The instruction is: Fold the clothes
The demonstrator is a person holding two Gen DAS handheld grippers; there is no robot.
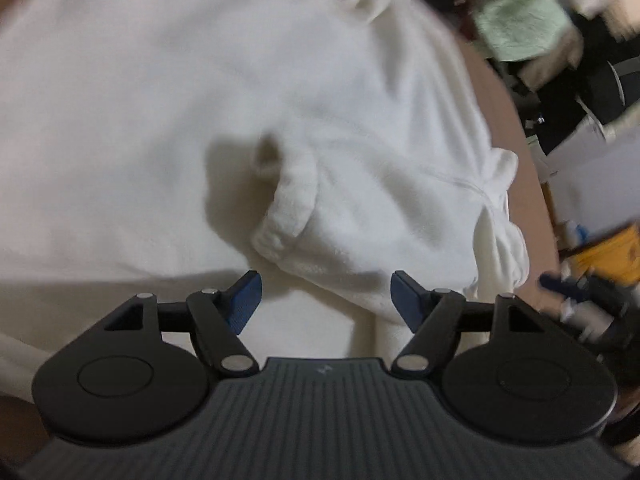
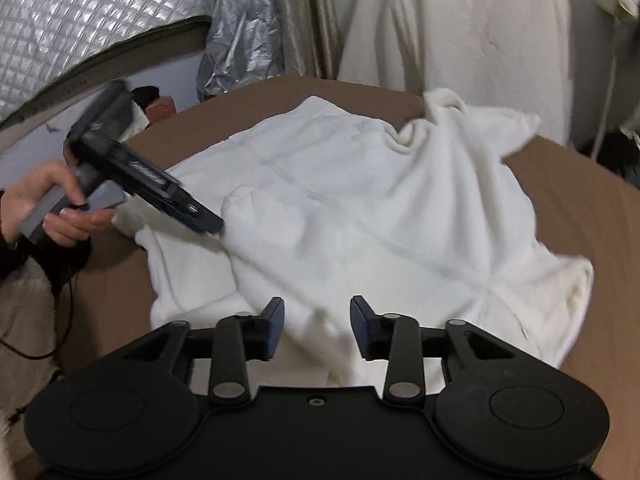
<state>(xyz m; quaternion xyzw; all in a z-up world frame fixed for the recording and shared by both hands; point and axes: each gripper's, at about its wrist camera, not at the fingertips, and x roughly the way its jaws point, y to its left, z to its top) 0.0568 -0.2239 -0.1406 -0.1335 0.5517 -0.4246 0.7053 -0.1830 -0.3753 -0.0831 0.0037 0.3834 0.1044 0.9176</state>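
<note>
A white fleece garment (image 2: 360,208) lies spread over a brown table (image 2: 580,208), its collar (image 2: 424,128) at the far side. In the left wrist view the same garment (image 1: 200,100) fills the frame, with a sleeve cuff (image 1: 280,224) folded onto the body. My left gripper (image 1: 326,300) hovers open just above the fabric near that cuff, with nothing between its fingers. From the right wrist view the left gripper (image 2: 212,226) is held by a hand (image 2: 36,208) at the garment's left edge. My right gripper (image 2: 317,328) stands open over the near hem.
A silver quilted cover (image 2: 80,20) and crinkled foil (image 2: 244,40) sit behind the table, with cream cloth (image 2: 460,20) hanging at the back. A green towel (image 1: 520,20), a yellow box (image 1: 612,256) and dark clutter crowd the table's side. A black cable (image 2: 60,304) trails at left.
</note>
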